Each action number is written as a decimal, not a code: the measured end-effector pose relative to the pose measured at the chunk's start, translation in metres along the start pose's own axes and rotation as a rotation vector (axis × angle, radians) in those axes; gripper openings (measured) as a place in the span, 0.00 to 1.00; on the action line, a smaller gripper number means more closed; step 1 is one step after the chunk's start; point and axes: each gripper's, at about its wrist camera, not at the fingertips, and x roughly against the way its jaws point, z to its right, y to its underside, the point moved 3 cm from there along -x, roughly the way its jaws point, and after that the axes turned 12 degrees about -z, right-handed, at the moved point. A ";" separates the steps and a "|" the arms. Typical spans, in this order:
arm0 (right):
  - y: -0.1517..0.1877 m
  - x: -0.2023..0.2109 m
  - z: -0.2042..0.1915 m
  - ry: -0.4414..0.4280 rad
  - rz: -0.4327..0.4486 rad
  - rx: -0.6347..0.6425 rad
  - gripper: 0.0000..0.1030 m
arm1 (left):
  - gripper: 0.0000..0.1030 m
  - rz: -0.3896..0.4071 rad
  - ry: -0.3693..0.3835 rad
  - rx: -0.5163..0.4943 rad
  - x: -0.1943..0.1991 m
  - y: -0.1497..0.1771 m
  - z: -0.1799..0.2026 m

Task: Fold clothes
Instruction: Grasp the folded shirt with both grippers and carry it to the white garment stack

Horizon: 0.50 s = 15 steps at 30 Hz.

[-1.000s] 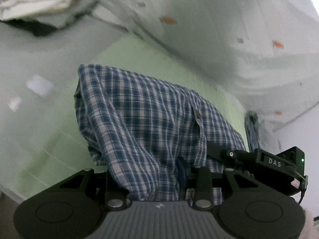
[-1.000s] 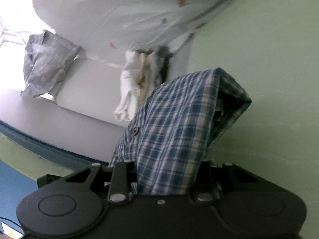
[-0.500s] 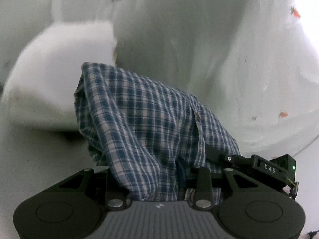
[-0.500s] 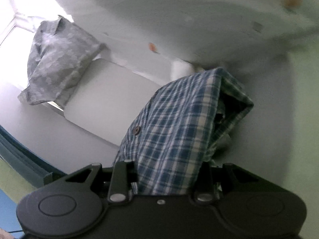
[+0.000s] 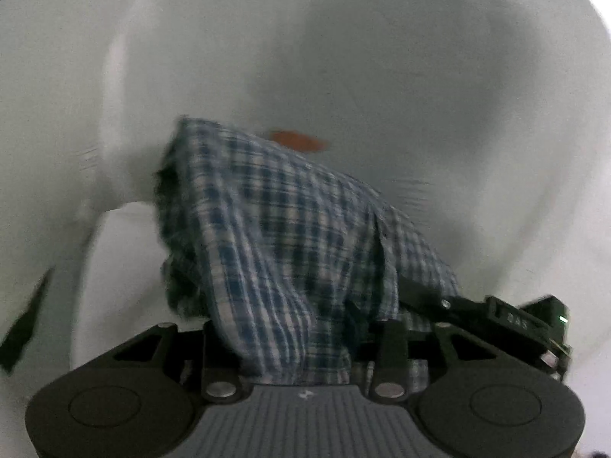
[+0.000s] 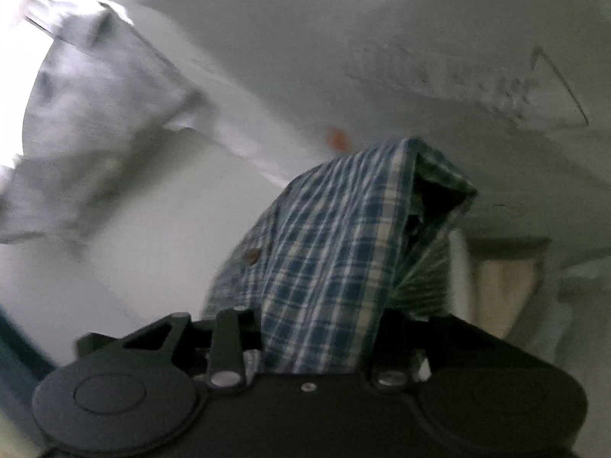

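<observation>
Plaid shirt point(image 5: 290, 252) is draped over both grippers, jaws just widened, cloth between; left gripper point(image 5: 298, 328), right gripper point(image 6: 317, 316); grip indeterminate. Long axis indeterminate.

shirt point(image 5: 290, 252): blue-white plaid | sheet point(image 5: 420, 76): white, orange specks | garment point(image 6: 95, 133): grey, mottled

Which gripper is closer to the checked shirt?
Neither: the checked shirt lies between the fingers of both the left gripper and right gripper, whose jaws have just been opening.
</observation>
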 end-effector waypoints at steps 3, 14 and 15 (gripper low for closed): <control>0.002 -0.028 0.029 0.122 -0.047 -0.029 0.51 | 0.50 -0.066 -0.074 0.105 -0.030 0.006 -0.046; 0.020 -0.012 0.054 0.173 -0.003 -0.095 0.76 | 0.90 -0.024 -0.073 0.197 -0.036 0.022 -0.070; 0.014 -0.013 0.050 0.188 0.005 -0.093 0.77 | 0.92 -0.020 -0.085 0.194 -0.034 0.023 -0.071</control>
